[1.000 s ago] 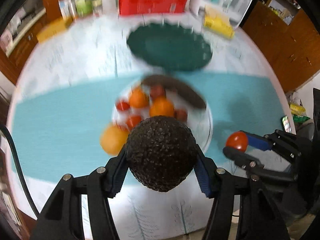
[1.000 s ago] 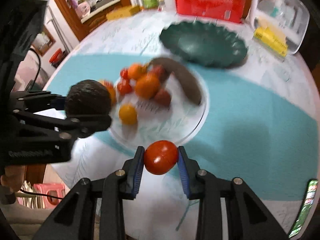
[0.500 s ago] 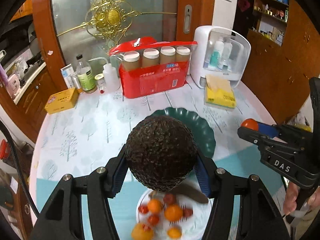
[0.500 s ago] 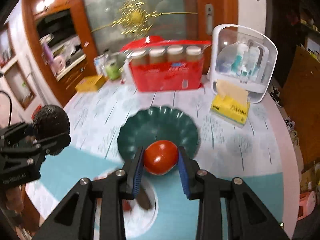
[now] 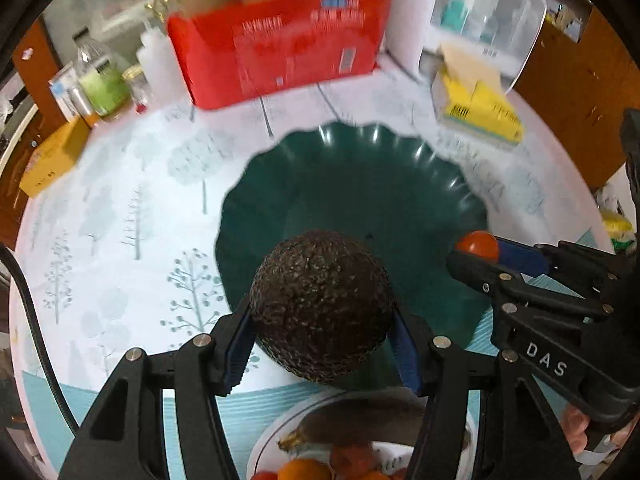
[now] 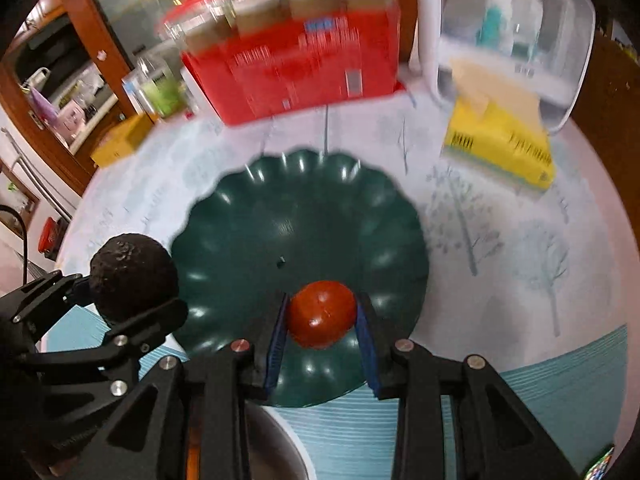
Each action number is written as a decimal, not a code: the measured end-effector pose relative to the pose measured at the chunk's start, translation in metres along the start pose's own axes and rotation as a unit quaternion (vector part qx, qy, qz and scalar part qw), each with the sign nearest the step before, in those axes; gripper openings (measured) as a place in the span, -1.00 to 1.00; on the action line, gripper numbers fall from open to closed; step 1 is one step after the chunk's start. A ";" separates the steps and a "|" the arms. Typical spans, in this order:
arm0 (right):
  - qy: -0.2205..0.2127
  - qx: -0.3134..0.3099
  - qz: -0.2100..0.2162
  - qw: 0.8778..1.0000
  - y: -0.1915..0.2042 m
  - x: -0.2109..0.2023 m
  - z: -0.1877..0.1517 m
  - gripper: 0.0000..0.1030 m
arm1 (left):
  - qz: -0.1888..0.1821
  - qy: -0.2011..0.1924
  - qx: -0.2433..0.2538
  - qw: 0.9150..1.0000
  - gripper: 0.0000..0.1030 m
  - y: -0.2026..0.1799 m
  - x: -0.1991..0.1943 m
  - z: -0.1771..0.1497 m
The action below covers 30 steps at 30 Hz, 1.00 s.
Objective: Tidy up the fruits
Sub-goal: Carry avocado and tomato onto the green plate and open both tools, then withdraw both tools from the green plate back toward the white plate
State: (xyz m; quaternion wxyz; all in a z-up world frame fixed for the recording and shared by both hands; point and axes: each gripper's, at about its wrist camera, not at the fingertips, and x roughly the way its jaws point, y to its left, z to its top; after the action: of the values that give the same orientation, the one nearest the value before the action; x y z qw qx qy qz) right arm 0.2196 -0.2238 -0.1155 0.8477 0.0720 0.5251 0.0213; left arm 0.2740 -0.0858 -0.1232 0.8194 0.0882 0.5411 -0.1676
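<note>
Avocado clamped, left tongs | tomato clamped, right tongs | green plate below

Red jar package smears with blur; white fruit plate runs off the bottom edge, oranges half cut.

Two wrist fisheyes look steeply down from close above, sharing the green plate and far red box.
</note>
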 end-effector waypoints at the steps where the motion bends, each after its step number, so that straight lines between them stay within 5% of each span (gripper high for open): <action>1: 0.008 0.000 0.000 1.000 -0.001 0.009 -0.002 -0.35 | 0.000 0.004 0.001 1.000 0.15 0.000 0.005 0.000; 8: 0.033 -0.013 -0.003 0.999 -0.003 0.036 -0.010 -0.34 | 0.002 0.026 0.003 1.000 0.20 0.000 0.030 0.003; 16: 0.021 -0.020 0.002 1.000 -0.006 0.034 -0.013 -0.07 | -0.006 0.016 -0.037 0.999 0.91 0.018 0.020 0.006; 19: 0.015 -0.018 0.002 1.000 -0.007 0.028 -0.015 0.14 | -0.005 0.009 -0.048 0.999 0.93 0.022 0.013 0.003; 30: -0.013 -0.011 0.011 1.000 0.002 0.000 -0.022 0.16 | -0.006 -0.035 -0.071 0.997 0.95 0.027 -0.035 -0.012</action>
State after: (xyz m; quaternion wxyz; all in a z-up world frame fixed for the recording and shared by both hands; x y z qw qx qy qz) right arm 0.2006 -0.2199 -0.1250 0.8549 0.0688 0.5129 0.0355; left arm 0.2615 -0.0506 -0.0970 0.8410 0.0205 0.5229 -0.1369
